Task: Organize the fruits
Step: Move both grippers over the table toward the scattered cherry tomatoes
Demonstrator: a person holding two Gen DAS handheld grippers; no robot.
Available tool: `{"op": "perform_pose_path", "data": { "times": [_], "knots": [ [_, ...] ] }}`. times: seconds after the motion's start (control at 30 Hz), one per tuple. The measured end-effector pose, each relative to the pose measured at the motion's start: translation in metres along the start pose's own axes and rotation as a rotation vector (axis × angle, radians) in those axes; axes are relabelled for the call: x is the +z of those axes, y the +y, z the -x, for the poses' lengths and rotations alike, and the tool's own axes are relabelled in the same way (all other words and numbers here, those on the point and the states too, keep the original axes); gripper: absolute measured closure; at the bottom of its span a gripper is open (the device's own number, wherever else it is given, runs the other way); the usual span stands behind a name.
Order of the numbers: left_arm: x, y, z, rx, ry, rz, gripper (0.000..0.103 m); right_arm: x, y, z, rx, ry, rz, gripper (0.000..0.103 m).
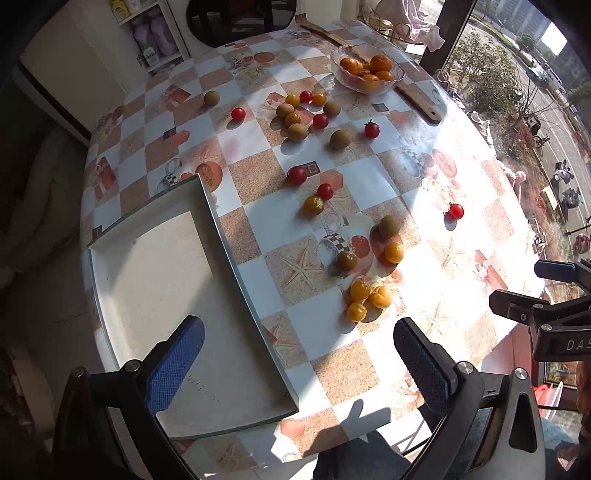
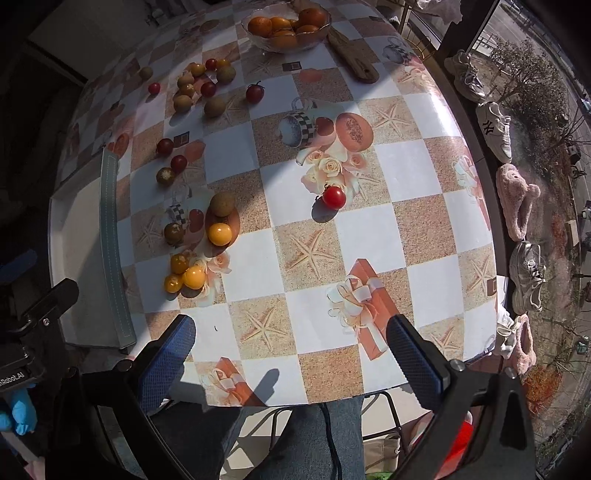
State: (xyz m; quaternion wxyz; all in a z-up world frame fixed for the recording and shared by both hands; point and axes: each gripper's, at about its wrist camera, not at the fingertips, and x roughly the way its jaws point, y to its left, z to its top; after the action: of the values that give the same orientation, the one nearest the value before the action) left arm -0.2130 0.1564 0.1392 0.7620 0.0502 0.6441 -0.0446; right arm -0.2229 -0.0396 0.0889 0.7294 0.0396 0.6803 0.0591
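Several small fruits lie scattered on the checkered tablecloth: red cherry tomatoes, yellow tomatoes and brown-green ones. A cluster of three yellow ones (image 1: 369,298) (image 2: 186,275) lies nearest me. One red tomato (image 2: 334,196) (image 1: 455,211) sits alone to the right. A white rectangular tray (image 1: 166,295) (image 2: 79,236) lies empty at the left. My left gripper (image 1: 299,350) hangs open over the tray's near right corner. My right gripper (image 2: 291,343) stands open above the table's near edge, holding nothing.
A glass bowl of oranges (image 1: 367,70) (image 2: 286,26) stands at the far side, with a wooden board (image 1: 417,98) beside it. Shoes and slippers (image 2: 517,206) line the window sill at right. A person's trouser legs (image 2: 306,443) show below the table edge.
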Motion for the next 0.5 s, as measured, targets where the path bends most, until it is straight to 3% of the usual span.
{"op": "perform_pose_path", "data": {
  "times": [0.17, 0.33, 0.5],
  "knots": [
    [-0.012, 0.006, 0.011, 0.002, -0.007, -0.004, 0.0, -0.001, 0.012, 0.007, 0.106, -0.007, -0.016, 0.0],
    [-0.01, 0.015, 0.023, 0.012, -0.044, 0.014, 0.0, 0.005, 0.007, 0.019, 0.228, -0.037, -0.111, 0.0],
    [-0.006, 0.023, 0.03, 0.0, -0.073, 0.049, 0.0, 0.008, 0.011, 0.026, 0.282, -0.048, -0.117, 0.0]
  ]
}}
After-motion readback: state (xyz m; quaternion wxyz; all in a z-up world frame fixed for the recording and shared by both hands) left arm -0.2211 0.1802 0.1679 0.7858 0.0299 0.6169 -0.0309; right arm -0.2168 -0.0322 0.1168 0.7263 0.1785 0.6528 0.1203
